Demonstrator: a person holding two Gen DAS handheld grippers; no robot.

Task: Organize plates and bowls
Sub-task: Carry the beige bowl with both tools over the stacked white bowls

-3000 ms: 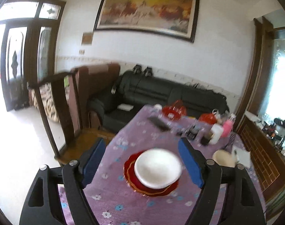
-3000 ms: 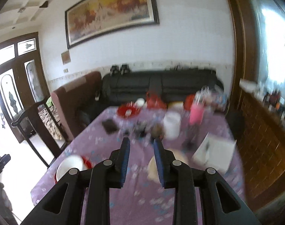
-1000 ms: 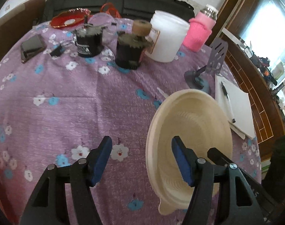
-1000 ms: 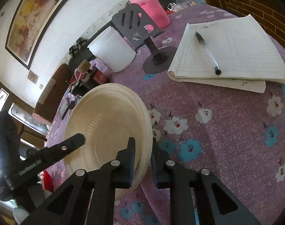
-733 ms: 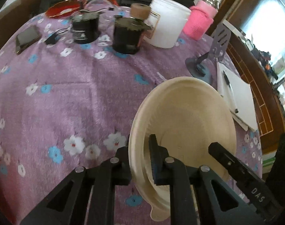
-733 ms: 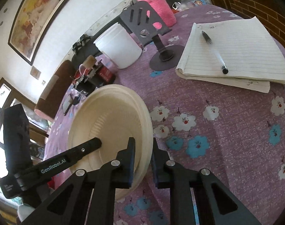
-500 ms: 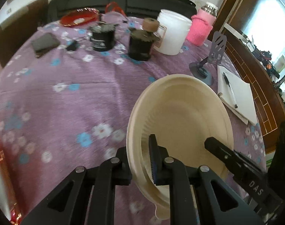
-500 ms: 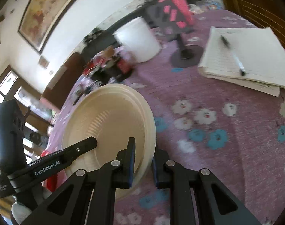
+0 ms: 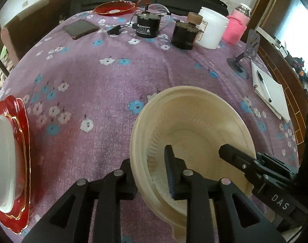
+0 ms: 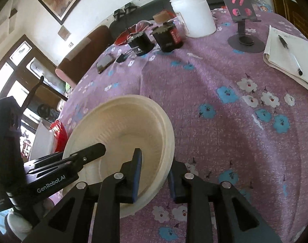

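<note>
A stack of cream paper bowls (image 9: pixel 194 125) (image 10: pixel 123 121) tilts over the purple flowered cloth, caught by opposite rims. My left gripper (image 9: pixel 149 174) straddles its left rim, one finger outside, the blue pad inside. Its jaws are opening and the pad stands off the wall. My right gripper (image 10: pixel 155 170) straddles the right rim the same way, jaws opening too, with a gap at its inner pad. A red plate (image 9: pixel 22 141) carrying a white bowl (image 9: pixel 2 151) lies at the table's left edge.
Along the far side stand a phone (image 9: pixel 81 28), two black motors (image 9: pixel 146 27), a white jar (image 9: pixel 211 28), a pink bottle (image 9: pixel 237 28) and a red dish (image 9: pixel 113 8). At the right are a phone stand (image 9: pixel 251 46) and a notebook with pen (image 9: pixel 271 93).
My left gripper closed onto the cream bowls' rim, then both grippers moved the stack left across the table. The red plate came into view. Both pairs of jaws now stand wider.
</note>
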